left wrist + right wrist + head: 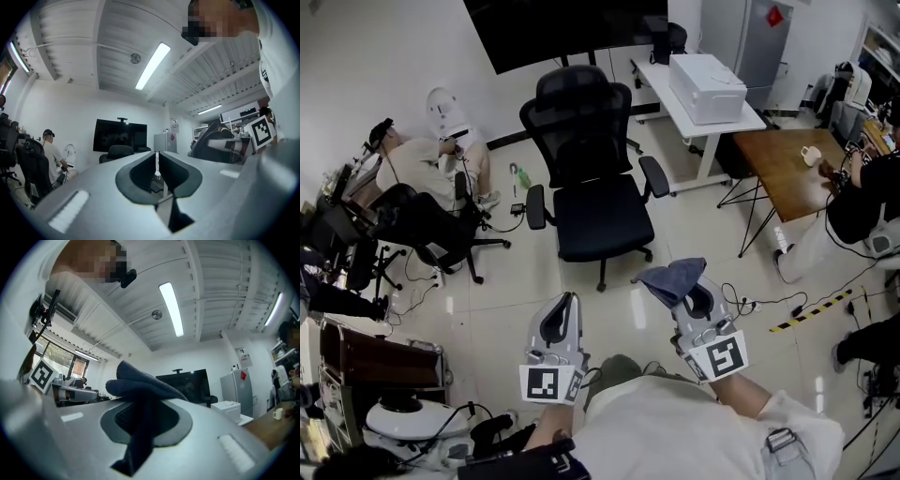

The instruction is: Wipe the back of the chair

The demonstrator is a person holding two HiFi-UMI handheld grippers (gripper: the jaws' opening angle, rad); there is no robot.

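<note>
A: Where is the chair found?

B: In the head view it is seen on the floor, ahead of the left claw and the right claw and well apart from both. Its seat is turned toward the camera. The back stands upright on the far side, below a dark screen on the wall.

A: What is held by the right claw?

B: It is closed on a dark blue cloth. In the right gripper view the cloth is pinched between the jaws, bunched above them and trailing down toward the camera.

A: And the left claw?

B: It is held beside the right one. In the left gripper view its jaws are brought almost together, with only a thin slit left between them, and nothing is gripped.

A: How is the cloth placed relative to the back?

B: It is seen well apart from it, on the near side of the seat.

A: What else is noted?

B: A white counter carrying a white box is set just right of the chair. A person is seated at the left.
</note>
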